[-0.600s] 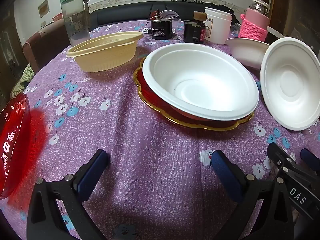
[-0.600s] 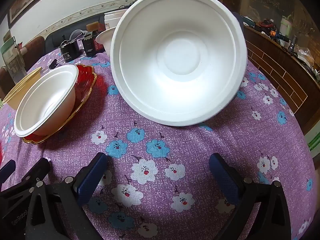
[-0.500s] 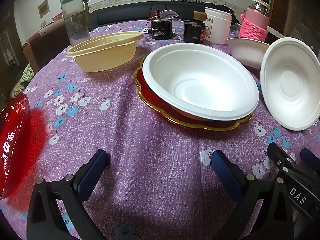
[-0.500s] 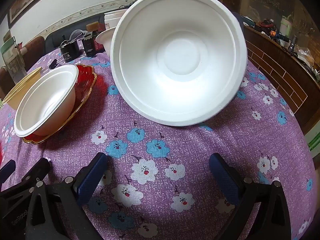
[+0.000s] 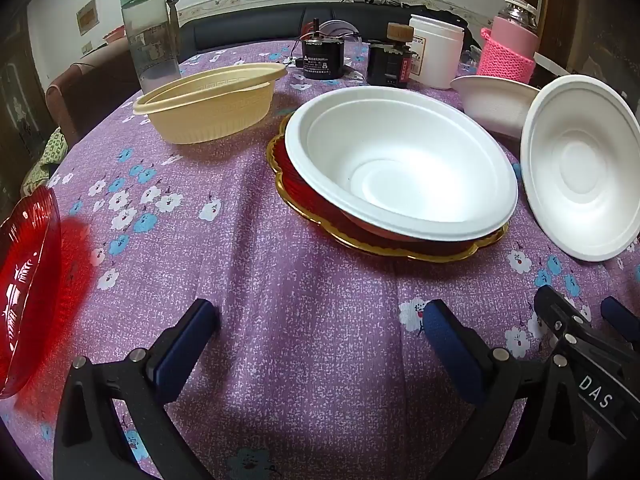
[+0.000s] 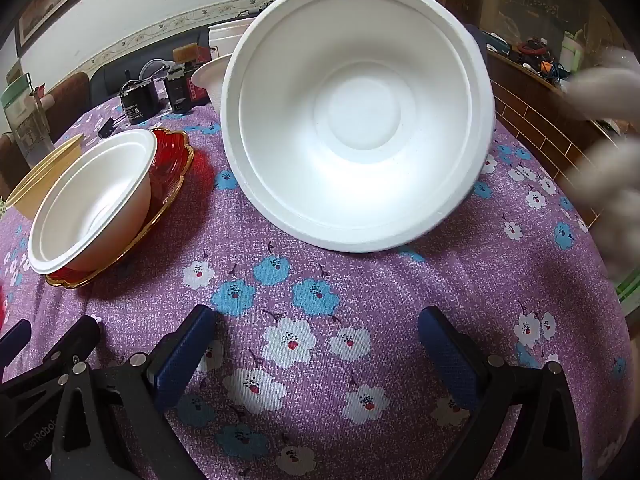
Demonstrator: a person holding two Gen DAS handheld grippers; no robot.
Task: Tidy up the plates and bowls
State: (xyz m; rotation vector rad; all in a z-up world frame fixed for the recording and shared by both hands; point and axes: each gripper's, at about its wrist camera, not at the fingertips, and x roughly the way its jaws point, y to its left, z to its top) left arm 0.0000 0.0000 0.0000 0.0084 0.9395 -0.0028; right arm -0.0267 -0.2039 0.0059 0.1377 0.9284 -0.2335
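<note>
A large white foam bowl (image 5: 400, 168) sits tilted in a red plate with a gold rim (image 5: 360, 244) at the table's middle. To its right a second white foam bowl (image 6: 356, 120) stands on its edge, its hollow facing my right gripper (image 6: 318, 324). That gripper hovers just in front of it, open, with nothing between its fingers. My left gripper (image 5: 318, 320) is open too, over bare cloth short of the plate. A red glass plate (image 5: 28, 292) lies at the far left. A yellow plastic bowl (image 5: 208, 112) and a third white bowl (image 5: 496, 104) sit further back.
A purple flowered cloth (image 5: 280, 272) covers the table. Along the back stand a green-capped bottle (image 5: 150, 36), a black motor (image 5: 322, 60), a white jar (image 5: 436, 52) and a pink-sleeved bottle (image 5: 508, 52). A blurred pale shape (image 6: 600, 140), possibly a hand, shows at the right edge.
A blurred pale shape has come into the right edge of the right wrist view. Both grippers and all the dishes stay where they were.
</note>
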